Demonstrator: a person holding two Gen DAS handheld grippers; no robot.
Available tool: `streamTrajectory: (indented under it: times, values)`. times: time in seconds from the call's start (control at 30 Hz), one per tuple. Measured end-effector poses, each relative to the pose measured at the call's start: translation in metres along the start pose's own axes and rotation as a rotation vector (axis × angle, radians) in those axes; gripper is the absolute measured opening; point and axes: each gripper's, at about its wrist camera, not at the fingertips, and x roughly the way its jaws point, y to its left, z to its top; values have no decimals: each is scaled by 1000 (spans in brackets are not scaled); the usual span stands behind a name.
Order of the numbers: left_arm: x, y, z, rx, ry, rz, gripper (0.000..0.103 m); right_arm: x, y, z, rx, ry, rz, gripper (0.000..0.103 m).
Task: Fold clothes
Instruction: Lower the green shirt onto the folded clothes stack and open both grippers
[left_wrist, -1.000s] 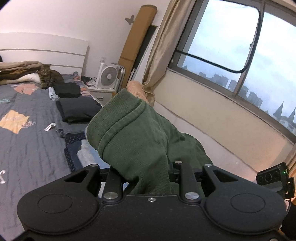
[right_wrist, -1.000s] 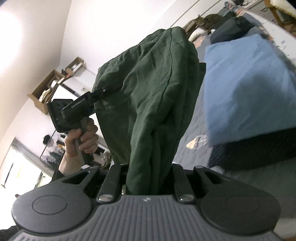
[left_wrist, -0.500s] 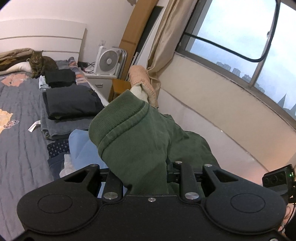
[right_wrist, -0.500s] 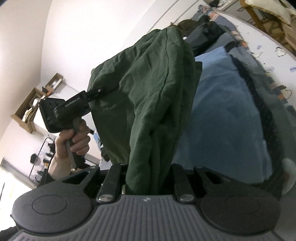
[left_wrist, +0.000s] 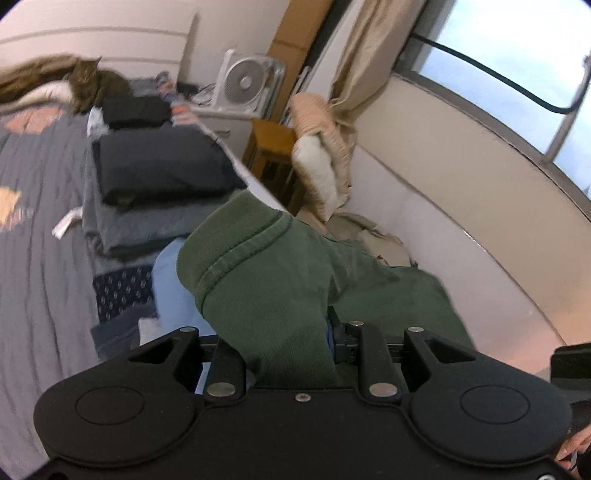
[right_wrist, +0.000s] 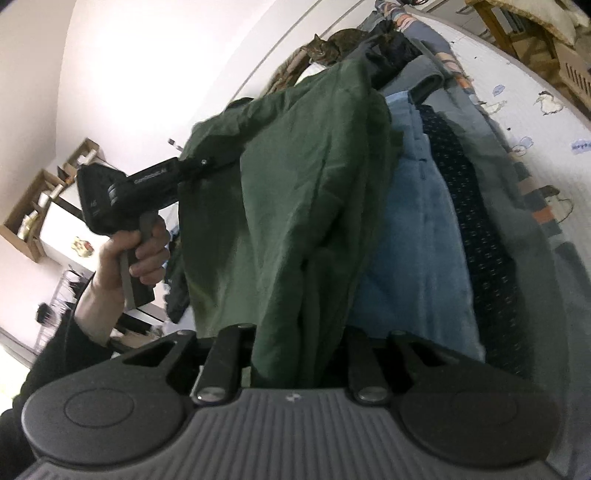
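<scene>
A dark green garment (left_wrist: 266, 280) hangs in the air between my two grippers. My left gripper (left_wrist: 295, 343) is shut on its ribbed hem or cuff end, which bunches over the fingers. My right gripper (right_wrist: 299, 347) is shut on another edge of the green garment (right_wrist: 295, 206), which drapes down in front of it. In the right wrist view the left gripper (right_wrist: 207, 166) grips the cloth at upper left, held by a hand. The fingertips are hidden by fabric.
A bed with a grey quilt (left_wrist: 33, 258) lies below. On it are a light blue garment (right_wrist: 417, 236), a dark patterned garment (right_wrist: 476, 229), folded dark clothes (left_wrist: 159, 166) and a cat (left_wrist: 92, 85). A fan (left_wrist: 243, 79), a wooden stool (left_wrist: 273, 147) and a window wall stand right.
Both grippers have carried the green garment forward and down toward the light blue garment on the bed. The grip on the cloth is unchanged.
</scene>
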Motion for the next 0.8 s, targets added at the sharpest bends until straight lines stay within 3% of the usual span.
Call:
streamTrajectory:
  times: [0.07, 0.13, 0.23, 0.27, 0.37, 0.43, 0.53, 0.67, 0.8]
  values:
    - [0, 5, -2, -9, -11, 13, 36, -3, 0, -2, -28, -11, -7, 22]
    - [-5, 8, -2, -13, -22, 40, 54, -7, 1, -3, -43, -25, -15, 27]
    - [-29, 15, 1, -10, -82, 130, 70, -17, 8, -8, -88, -41, -64, 36]
    - [-40, 19, 2, -25, -108, 160, 71, -20, 9, -7, -106, -47, -91, 38]
    - [-76, 31, 3, -86, -172, 203, 71, -37, 15, -11, -159, -86, -192, 58]
    - [-87, 21, -13, -104, -176, 157, 71, -51, 19, -14, -193, -117, -257, 68]
    - [-97, -2, -46, -111, -166, 65, 77, -80, 23, -17, -207, -192, -287, 69]
    - [-110, -33, -88, -121, -153, -58, 79, -105, 40, -11, -228, -281, -215, 70]
    - [-123, -65, -131, -130, -138, -180, 79, -95, 69, 5, -305, -268, -129, 74]
